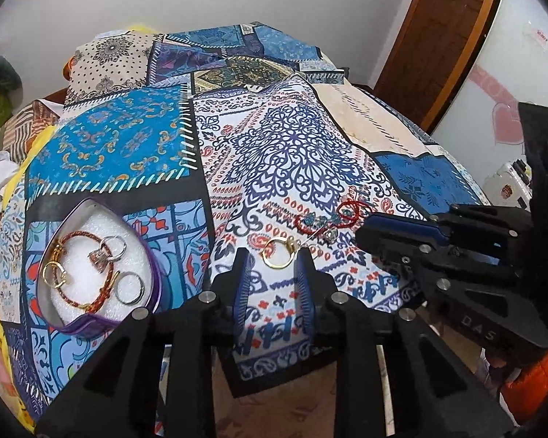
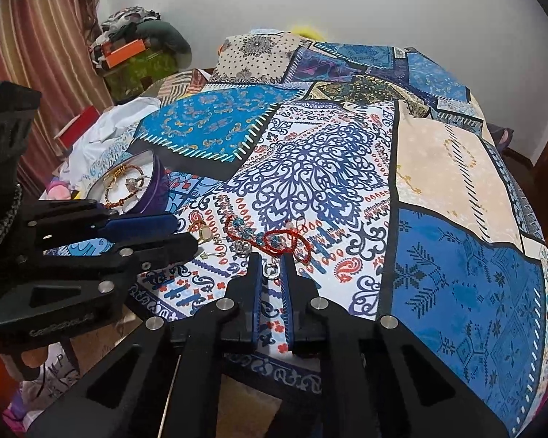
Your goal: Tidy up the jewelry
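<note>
A purple heart-shaped tin with a white foam lining holds a braided bracelet and several rings. It also shows in the right wrist view. My left gripper is open, its fingertips on either side of a gold ring lying on the cloth. My right gripper is open but narrow, its fingertips around a small silver ring. A red and teal beaded bracelet lies just beyond; it also shows in the left wrist view.
A patchwork blue, white and cream cloth covers the table. A few small jewelry pieces lie beside the left gripper's fingers. Piled clothes and boxes sit at far left. A wooden door stands at right.
</note>
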Demonstrator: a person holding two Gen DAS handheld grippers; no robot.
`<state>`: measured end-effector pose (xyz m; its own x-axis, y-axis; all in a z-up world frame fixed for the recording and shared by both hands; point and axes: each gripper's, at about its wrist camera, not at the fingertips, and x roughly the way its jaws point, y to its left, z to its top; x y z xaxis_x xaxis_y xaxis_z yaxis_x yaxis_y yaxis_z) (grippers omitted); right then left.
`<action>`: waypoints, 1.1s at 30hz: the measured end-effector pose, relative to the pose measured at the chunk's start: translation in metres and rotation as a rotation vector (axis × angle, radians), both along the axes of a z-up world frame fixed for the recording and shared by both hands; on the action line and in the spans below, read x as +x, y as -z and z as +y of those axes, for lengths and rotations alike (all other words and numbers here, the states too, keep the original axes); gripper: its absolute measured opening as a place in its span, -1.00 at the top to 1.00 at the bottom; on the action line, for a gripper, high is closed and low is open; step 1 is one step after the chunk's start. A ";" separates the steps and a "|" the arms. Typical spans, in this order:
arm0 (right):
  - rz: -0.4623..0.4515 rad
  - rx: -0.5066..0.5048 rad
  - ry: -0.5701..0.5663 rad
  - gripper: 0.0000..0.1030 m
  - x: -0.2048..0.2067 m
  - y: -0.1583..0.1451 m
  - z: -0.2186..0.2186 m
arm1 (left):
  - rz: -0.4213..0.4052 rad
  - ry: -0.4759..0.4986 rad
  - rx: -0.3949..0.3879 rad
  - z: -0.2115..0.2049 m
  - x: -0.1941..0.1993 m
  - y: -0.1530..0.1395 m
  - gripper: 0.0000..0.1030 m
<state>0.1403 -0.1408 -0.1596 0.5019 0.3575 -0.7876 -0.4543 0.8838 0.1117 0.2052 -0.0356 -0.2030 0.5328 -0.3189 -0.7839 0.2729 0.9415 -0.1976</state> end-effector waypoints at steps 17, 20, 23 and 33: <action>-0.053 0.045 0.045 0.83 -0.005 -0.017 -0.015 | 0.001 -0.014 -0.020 -0.007 0.004 -0.001 0.61; -0.067 0.047 0.047 0.83 -0.007 -0.023 -0.015 | -0.009 -0.013 -0.019 -0.007 -0.002 -0.006 0.61; -0.083 0.047 0.045 0.83 -0.010 -0.030 -0.012 | -0.031 -0.019 -0.022 -0.005 -0.009 -0.013 0.61; -0.146 0.065 0.006 0.83 -0.020 -0.057 0.017 | -0.122 -0.072 -0.029 0.023 -0.033 -0.048 0.61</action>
